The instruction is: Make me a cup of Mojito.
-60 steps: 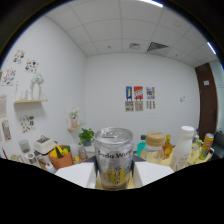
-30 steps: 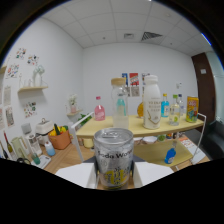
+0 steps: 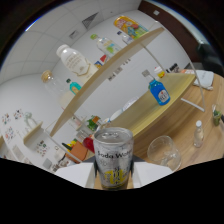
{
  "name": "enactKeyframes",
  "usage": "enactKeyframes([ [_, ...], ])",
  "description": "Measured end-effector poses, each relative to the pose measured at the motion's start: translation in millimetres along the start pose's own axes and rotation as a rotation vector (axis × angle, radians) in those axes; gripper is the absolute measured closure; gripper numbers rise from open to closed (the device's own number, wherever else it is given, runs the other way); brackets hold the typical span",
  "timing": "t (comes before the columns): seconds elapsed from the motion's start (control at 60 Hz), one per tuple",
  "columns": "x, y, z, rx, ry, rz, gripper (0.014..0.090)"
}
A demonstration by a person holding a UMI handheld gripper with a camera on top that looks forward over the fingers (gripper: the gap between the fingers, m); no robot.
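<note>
Between the two white fingers of the gripper point(image 3: 114, 175), a soda water can point(image 3: 113, 162) is being clamped on both sides, its opened top facing forward. Just ahead and lower, a clear stemmed glass point(image 3: 163, 152) is waiting on the wooden table point(image 3: 170, 117). Pouring well probably means centring the can's mouth over the glass rim and tipping slowly to limit fizzing over.
</note>
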Motion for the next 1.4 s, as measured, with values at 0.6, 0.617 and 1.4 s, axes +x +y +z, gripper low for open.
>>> enactKeyframes([
  [0.6,6.0,-33.4,8.7,0.077,-0.265,1.248,0.0529],
  [0.617,6.8,-34.9,8.5,0.082,-0.270,1.269,0.0531],
  [1.4,-47.5,-36.1,13.9,0.196,0.029,-0.459,0.0529],
])
